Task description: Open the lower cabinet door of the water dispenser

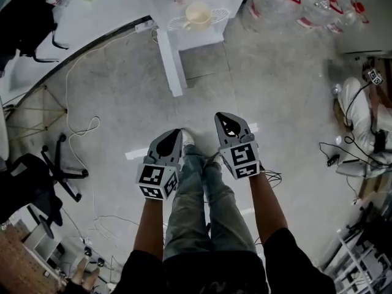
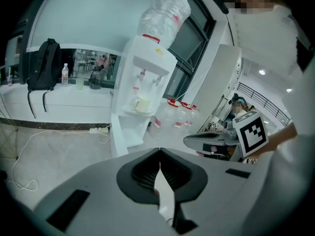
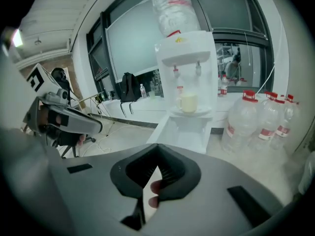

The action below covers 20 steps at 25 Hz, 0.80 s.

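The white water dispenser (image 1: 195, 18) stands straight ahead, with a cream cup (image 1: 198, 15) on its drip tray and a clear bottle (image 3: 171, 6) upside down on top. A narrow white panel (image 1: 171, 63) juts from its lower part toward me and looks like the lower cabinet door swung outward. It also shows as the door (image 3: 160, 132) in the right gripper view and as the door (image 2: 118, 134) in the left gripper view. My left gripper (image 1: 173, 133) and right gripper (image 1: 224, 116) hang side by side in the air, well short of the dispenser. Both are shut with nothing between the jaws.
Several big water bottles (image 1: 318, 2) stand on the floor right of the dispenser. A white cable (image 1: 79, 127) and a power strip (image 1: 144, 25) lie to the left, near an office chair (image 1: 58, 170). Cables and gear (image 1: 361, 121) crowd the right side. A backpack (image 2: 42, 65) rests on the ledge.
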{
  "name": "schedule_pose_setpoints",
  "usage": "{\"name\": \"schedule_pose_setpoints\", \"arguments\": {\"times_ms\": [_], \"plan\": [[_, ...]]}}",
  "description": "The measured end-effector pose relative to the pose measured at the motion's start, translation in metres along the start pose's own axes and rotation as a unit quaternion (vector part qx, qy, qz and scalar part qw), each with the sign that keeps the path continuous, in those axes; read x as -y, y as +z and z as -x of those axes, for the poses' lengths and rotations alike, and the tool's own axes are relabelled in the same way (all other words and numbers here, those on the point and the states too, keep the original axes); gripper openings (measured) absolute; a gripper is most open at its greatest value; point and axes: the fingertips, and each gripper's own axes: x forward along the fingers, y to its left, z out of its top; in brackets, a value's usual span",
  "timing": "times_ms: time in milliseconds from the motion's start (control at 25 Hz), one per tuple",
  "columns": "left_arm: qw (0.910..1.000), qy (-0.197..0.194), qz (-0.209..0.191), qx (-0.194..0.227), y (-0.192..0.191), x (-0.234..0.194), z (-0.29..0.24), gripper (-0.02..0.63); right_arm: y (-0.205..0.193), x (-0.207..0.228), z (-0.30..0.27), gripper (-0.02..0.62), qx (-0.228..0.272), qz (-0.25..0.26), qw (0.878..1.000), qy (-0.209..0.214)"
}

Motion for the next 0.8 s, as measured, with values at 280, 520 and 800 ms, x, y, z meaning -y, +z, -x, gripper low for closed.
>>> {"name": "schedule_pose_setpoints", "arguments": {"times_ms": [280, 520, 800], "plan": [[0.9994, 0.016, -0.010, 0.029, 0.045, 0.036, 0.034, 0.015, 0.040, -0.004, 0.064, 0.012, 0.019, 0.017, 1.000, -0.005], [0.9971, 0.035, -0.031, 0.061, 0.090, 0.062, 0.067, 0.015, 0.074, -0.001, 0.118, 0.012, 0.040, -0.005, 0.999, -0.011], [0.9912, 0.056, -0.057, 0.106, 0.145, 0.090, 0.104, 0.015, 0.120, 0.005, 0.170, 0.012, 0.081, -0.006, 0.996, -0.022]]}}
